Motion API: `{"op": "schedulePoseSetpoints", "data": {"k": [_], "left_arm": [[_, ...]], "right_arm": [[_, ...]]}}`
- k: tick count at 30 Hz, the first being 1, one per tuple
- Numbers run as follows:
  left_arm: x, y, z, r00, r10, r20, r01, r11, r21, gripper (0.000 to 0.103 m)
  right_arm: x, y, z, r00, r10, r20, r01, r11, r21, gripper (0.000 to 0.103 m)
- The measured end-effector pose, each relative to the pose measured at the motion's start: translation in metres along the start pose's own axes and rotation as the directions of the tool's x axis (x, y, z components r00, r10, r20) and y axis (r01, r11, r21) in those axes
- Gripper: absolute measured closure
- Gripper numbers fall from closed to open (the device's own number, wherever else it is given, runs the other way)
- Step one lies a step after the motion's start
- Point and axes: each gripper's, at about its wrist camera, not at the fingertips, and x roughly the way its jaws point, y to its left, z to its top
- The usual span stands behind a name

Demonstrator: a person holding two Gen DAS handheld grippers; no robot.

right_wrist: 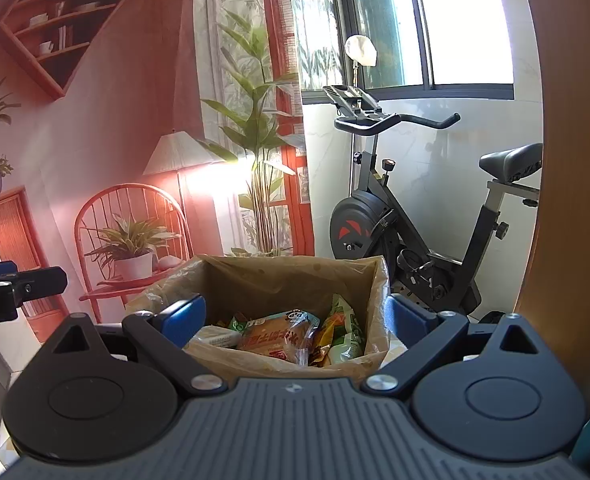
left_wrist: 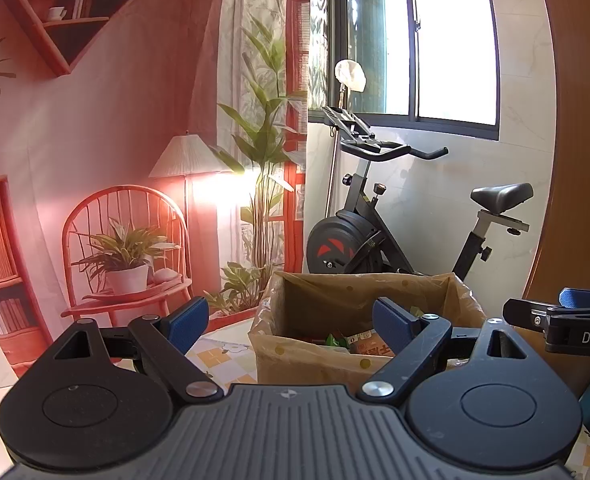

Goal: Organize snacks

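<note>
The left gripper has its fingers wide apart, and nothing is between the blue pads; they touch no object. The right gripper also has its fingers spread wide and holds nothing, and its blue pads stand on both sides of the view into the box without touching it. The two grippers are side by side: in the left wrist view the tip of the right one appears at the right edge, and in the right wrist view the tip of the left one appears at the left edge. In front of both stands an open cardboard box lined with a thin plastic bag that is folded over its rim. The snacks lie inside the box, in a loose pile at the bottom: an orange packet of bread or cake in the middle, green and yellow packets to its right, and a pale flat packet to its left. The box stands on a worktop with a checked cloth. Behind it is an exercise bike under a window.
</note>
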Motion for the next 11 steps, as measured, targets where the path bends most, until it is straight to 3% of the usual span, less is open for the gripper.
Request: {"op": "schedulePoseSetpoints", "data": {"k": [11], "left_arm": [[-0.0015, 0.0014, -0.0019, 1.000, -0.007, -0.007, 0.007, 1.000, -0.007, 0.012]], "right_arm": [[0.0010, -0.0020, -0.0005, 1.000, 0.006, 0.001, -0.006, 1.000, -0.003, 0.005]]}}
